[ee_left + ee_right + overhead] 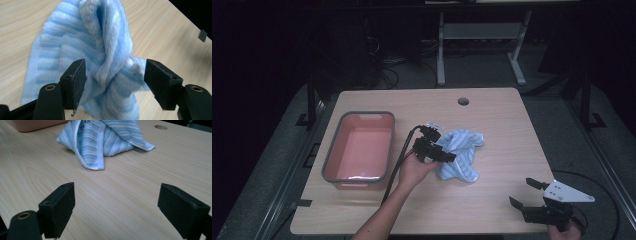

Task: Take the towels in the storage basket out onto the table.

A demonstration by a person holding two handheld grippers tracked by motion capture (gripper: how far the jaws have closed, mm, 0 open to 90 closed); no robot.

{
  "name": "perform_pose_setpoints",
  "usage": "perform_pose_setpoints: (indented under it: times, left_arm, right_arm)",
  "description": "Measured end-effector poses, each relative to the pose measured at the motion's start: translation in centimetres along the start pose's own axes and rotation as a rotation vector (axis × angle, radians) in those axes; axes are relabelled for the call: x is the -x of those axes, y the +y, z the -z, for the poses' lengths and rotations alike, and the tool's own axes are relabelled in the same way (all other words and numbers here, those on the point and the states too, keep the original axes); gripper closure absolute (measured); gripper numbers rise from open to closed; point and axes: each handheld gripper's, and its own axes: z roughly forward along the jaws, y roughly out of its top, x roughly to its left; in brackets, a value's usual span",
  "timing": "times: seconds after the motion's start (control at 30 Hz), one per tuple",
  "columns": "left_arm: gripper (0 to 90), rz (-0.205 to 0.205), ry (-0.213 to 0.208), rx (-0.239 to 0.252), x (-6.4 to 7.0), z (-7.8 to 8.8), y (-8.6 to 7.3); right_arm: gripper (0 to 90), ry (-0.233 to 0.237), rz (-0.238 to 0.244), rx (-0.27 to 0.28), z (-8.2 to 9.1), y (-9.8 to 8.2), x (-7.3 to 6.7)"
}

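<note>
Blue striped towel (100, 62) bunched between wide-spread left gripper (115, 80), right gripper (528, 193) wide too, well apart.

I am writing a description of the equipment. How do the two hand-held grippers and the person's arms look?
Both grippers are black. The left gripper trails a black cable toward the table's near edge. The right gripper carries a pale grey three-cornered plate on top. Each has two blocky black fingers with matte pads and brass-coloured pivot rings. The left forearm is bare; no sleeve shows.

Wooden table (492, 200) with towel (460, 155), pink tub (360, 149).
</note>
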Motion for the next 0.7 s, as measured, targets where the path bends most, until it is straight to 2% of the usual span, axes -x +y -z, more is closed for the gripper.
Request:
perform_pose_setpoints:
  times: [0.03,0.13,0.3,0.37,0.47,0.5,0.7]
  left_arm:
    - [33.3,-0.007,0.003,-0.004,-0.1,0.1,-0.1]
    - [33.4,0.011,0.0,0.01,-0.1,0.2,-0.5]
    - [33.1,-0.008,0.001,-0.01,-0.4,0.6,-1.7]
    - [33.1,-0.003,-0.005,-0.009,-0.4,0.7,-2.1]
    - [33.1,0.002,-0.003,-0.004,-0.5,0.8,-2.4]
    - [33.2,0.015,-0.012,0.004,-0.5,1.0,-2.8]
    - [33.1,0.008,-0.018,0.014,-0.3,1.3,-3.5]
  right_arm:
    - [13.8,0.0,-0.002,-0.001,0.0,0.0,0.0]
    - [13.8,0.001,-0.004,-0.001,0.0,0.0,0.0]
    - [13.8,-0.001,-0.002,-0.005,0.0,0.0,0.0]
    - [13.8,-0.003,0.002,-0.008,-0.1,0.0,0.0]
    - [13.8,-0.002,0.003,-0.006,-0.1,0.0,0.0]
    - [13.7,-0.004,0.007,-0.007,-0.1,0.0,0.0]
    - [13.8,-0.004,-0.004,-0.01,-0.1,-0.1,0.1]
